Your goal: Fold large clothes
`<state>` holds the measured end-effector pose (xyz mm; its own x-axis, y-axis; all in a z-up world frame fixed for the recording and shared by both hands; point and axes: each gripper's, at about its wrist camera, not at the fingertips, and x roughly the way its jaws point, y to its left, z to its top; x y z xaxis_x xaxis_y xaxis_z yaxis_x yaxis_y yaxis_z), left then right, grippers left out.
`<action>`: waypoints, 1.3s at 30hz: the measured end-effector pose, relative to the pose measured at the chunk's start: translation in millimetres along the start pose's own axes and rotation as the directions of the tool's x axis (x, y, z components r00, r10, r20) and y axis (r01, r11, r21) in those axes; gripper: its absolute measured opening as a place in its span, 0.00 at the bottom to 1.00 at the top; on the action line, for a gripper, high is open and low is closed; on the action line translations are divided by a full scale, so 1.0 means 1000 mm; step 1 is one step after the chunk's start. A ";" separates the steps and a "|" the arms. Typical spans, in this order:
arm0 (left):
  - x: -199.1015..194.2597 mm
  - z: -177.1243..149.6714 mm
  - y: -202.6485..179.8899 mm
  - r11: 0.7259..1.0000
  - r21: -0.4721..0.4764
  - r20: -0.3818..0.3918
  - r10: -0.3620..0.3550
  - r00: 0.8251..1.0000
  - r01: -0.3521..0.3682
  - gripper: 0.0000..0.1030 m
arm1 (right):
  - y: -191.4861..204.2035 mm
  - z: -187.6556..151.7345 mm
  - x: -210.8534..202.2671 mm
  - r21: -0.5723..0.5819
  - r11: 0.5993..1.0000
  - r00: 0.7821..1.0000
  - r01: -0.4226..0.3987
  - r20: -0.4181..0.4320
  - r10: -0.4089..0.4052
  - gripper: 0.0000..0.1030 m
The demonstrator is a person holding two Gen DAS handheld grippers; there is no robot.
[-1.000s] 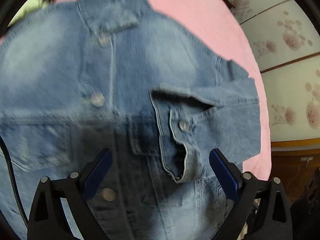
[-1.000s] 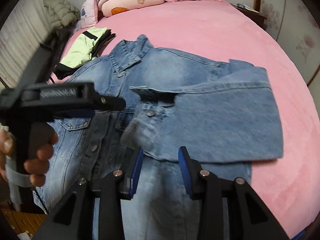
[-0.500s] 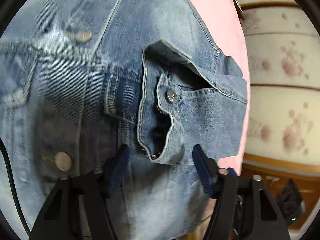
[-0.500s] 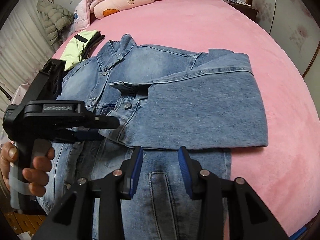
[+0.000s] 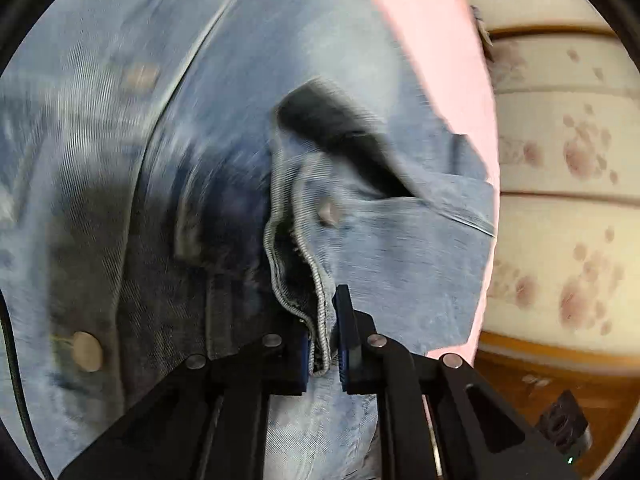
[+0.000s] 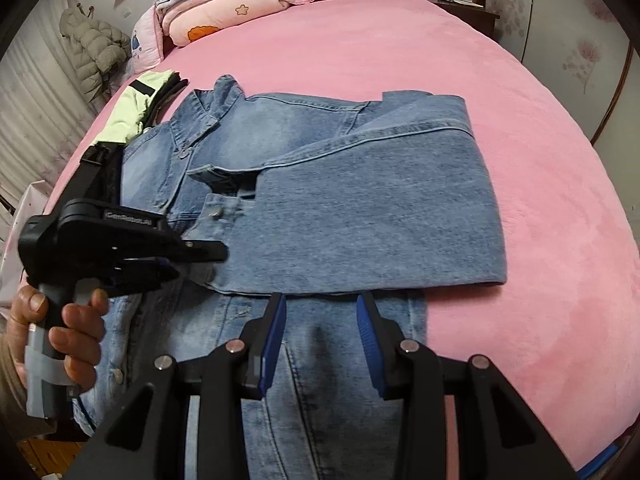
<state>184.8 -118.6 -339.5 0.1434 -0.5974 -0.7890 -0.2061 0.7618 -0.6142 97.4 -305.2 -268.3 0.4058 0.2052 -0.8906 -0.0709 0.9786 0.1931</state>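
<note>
Denim jacket (image 6: 360,220): I see it lying front-up on the pink bed (image 6: 540,280), collar toward the far pillows, one sleeve (image 6: 380,216) folded across the chest.
Sleeve cuff (image 5: 316,292): its open end with the metal button sits near the jacket's middle, and I have its stitched edge in my left tool.
Left hand-held gripper (image 5: 324,344): its jaws have just been closing, and the blue pads now pinch the cuff's hem between them; the left wrist view is smeared with blur.
Left hand (image 6: 60,332): I see it in the right wrist view, wrapped round the black handle at the jacket's left side.
Right hand-held gripper (image 6: 320,332): jaws stand partly apart with nothing between them, poised above the jacket's lower front panel, just below the folded sleeve's near edge.
Green garment (image 6: 132,112): pale green and black, lying beside the jacket's far shoulder.
Folded bedding (image 6: 224,4): stacked at the head of the bed.
Puffer coat (image 6: 96,48): grey, hanging by the far wall.
</note>
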 end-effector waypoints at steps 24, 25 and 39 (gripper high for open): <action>-0.091 0.038 0.096 0.888 -0.049 0.400 0.436 0.806 -0.457 0.09 | -0.021 0.042 0.051 -0.056 0.981 0.982 0.187 0.002 -0.187 0.44; -0.094 0.039 0.093 0.894 -0.050 0.406 0.426 0.809 -0.446 0.09 | -0.023 0.044 0.050 -0.040 0.984 0.985 0.172 0.002 -0.172 0.44; -0.120 0.034 0.074 0.898 -0.020 0.518 0.385 0.764 -0.439 0.08 | -0.035 0.054 0.072 0.052 0.992 0.992 0.111 -0.070 -0.107 0.23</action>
<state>185.4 18.2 -290.5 0.5313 -0.0337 -0.8465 -0.2671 0.9416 -0.2051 178.7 -325.2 -316.7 0.3460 0.0998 -0.9329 0.0222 0.9932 0.1145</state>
